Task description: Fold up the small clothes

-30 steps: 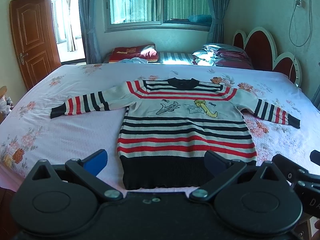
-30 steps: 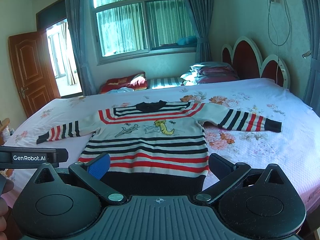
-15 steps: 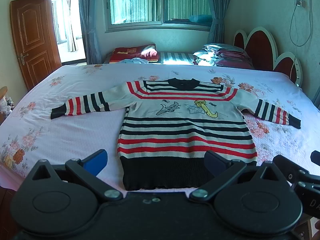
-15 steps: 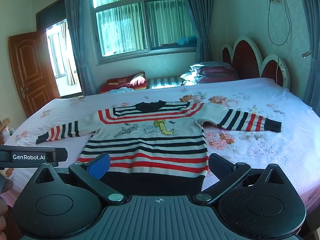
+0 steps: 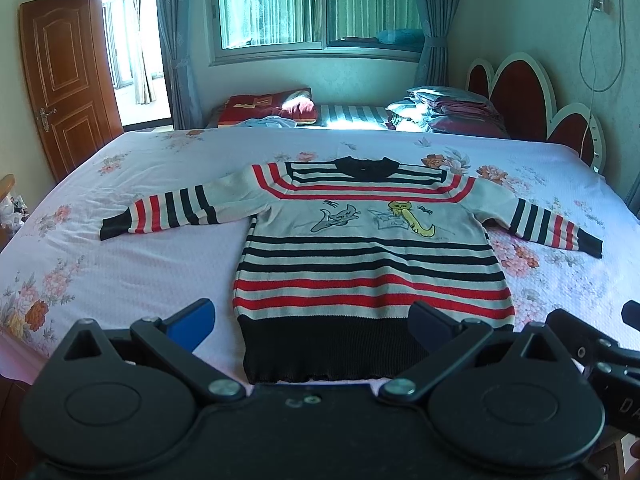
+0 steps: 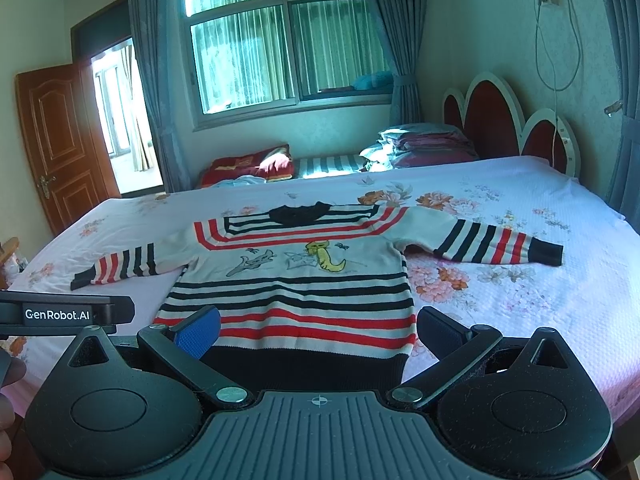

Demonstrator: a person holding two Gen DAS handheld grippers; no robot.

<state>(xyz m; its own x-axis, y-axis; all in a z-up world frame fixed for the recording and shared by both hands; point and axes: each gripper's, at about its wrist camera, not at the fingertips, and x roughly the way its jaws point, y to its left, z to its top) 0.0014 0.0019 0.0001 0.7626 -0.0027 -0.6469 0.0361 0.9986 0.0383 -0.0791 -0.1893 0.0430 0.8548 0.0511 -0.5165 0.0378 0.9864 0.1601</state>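
Now | striped sweater (image 5: 368, 264) flat, unfolded | sleeves spread | bed (image 5: 120, 264)

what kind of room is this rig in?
A home bedroom, most likely: a double bed with a scalloped headboard, stacked pillows, and a curtained window. A striped sweater lies flat on the bed.

"GenRobot.AI" reads in white on the black bar of the left tongs (image 6: 66, 314) at the near left. The letters "DA" show on a black part (image 5: 624, 406) at the near right.
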